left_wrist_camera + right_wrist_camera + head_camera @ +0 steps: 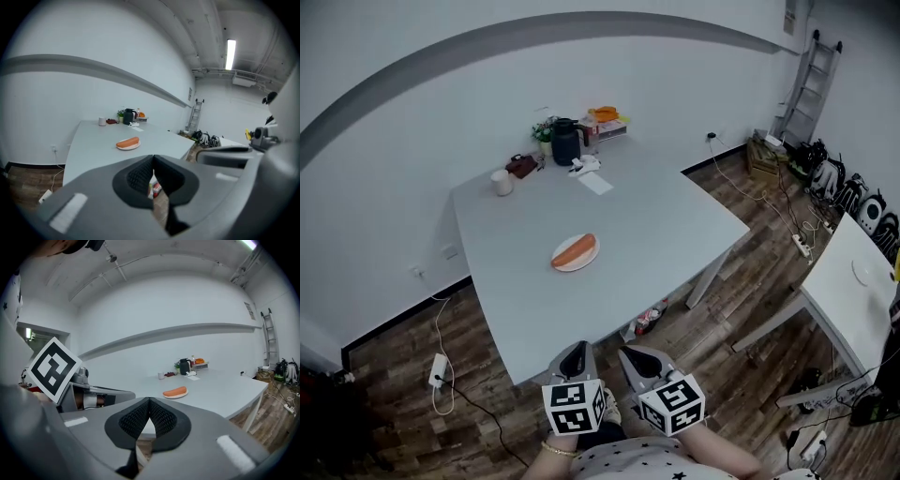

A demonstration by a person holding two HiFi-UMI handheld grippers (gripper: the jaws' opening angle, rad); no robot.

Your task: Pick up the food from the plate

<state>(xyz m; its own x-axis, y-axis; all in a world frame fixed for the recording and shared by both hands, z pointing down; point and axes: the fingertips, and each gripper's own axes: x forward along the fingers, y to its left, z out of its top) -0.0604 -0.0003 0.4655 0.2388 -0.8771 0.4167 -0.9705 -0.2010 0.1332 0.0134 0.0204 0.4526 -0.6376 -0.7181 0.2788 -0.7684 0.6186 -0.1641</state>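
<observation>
The left gripper (573, 360) and right gripper (637, 364) both have jaws pressed together on nothing, side by side short of the table's (666, 225) near edge. The sausage (575, 250) lies on its plate (585, 263) mid-table, well apart from them. Bare tabletop surrounds the plate, and a kettle (565, 142) and cup (502, 182) stand near the far edge.

No readable text, label or number anywhere (just patterned square markers (573, 407))

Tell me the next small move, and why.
Probably carry the right gripper forward over the table toward the sausage, opening its jaws: it is shut and empty, short of the table's near edge, and the sausage lies untouched on the plate.
</observation>
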